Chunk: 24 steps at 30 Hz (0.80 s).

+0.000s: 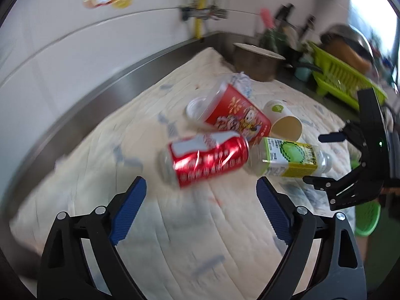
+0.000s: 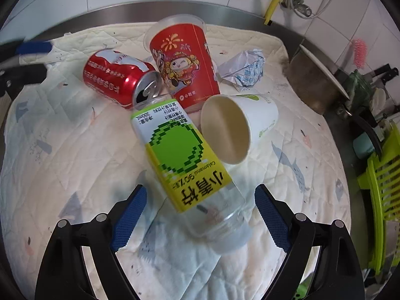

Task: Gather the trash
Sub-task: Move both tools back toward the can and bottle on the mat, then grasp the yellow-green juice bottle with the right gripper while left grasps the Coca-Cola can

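Note:
Trash lies on a quilted cloth [image 1: 200, 225]: a red soda can [image 1: 207, 157] [image 2: 117, 77], a red plastic cup [image 1: 237, 115] [image 2: 185, 65], a white paper cup [image 1: 282, 120] [image 2: 240, 127], a clear bottle with a green-yellow label [image 1: 290, 160] [image 2: 190, 165], and crumpled paper [image 1: 242, 82] [image 2: 242, 70]. My left gripper [image 1: 201, 192] is open, just short of the can. My right gripper [image 2: 200, 197] is open, its fingers on either side of the bottle's near end. It also shows at the right of the left wrist view [image 1: 322, 160].
The cloth lies on a steel counter [image 1: 100, 100] against a white tiled wall. A metal pot [image 1: 257, 61] [image 2: 315, 85] stands at the far corner. A green dish rack [image 1: 345, 80] [image 2: 382, 190] is at the right. A green basket [image 1: 367, 220] sits below the counter edge.

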Each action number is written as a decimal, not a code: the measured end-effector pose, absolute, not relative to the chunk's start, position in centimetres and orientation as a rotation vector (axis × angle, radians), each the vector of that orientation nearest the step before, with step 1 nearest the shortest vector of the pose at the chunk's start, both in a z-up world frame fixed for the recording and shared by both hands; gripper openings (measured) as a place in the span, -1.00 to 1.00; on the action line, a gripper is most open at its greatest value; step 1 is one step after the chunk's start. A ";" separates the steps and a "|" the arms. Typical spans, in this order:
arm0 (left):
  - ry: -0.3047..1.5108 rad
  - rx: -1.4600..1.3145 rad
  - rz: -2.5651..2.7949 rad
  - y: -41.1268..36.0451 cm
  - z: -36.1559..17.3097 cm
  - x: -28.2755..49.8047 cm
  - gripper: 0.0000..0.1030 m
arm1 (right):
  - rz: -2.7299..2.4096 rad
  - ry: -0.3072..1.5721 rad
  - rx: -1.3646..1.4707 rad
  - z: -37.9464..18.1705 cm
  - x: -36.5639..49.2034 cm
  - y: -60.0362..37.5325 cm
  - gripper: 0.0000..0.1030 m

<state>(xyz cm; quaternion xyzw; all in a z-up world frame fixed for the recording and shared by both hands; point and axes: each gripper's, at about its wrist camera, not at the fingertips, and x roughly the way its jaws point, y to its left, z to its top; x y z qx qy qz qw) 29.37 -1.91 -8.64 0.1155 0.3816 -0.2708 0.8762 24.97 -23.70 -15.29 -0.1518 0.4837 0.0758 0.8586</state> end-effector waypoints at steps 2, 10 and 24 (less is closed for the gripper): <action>0.778 0.315 -0.617 -3.0 -8.8 30.2 0.85 | 0.181 1.026 -0.323 -15.6 25.4 -23.7 0.65; 0.783 0.532 -0.742 -6.0 -10.4 33.3 0.85 | 0.225 1.060 -0.346 -17.0 26.5 -23.6 0.61; 0.853 0.618 -0.930 -7.7 -13.5 36.6 0.85 | 0.275 1.096 -0.347 -17.7 28.1 -23.3 0.48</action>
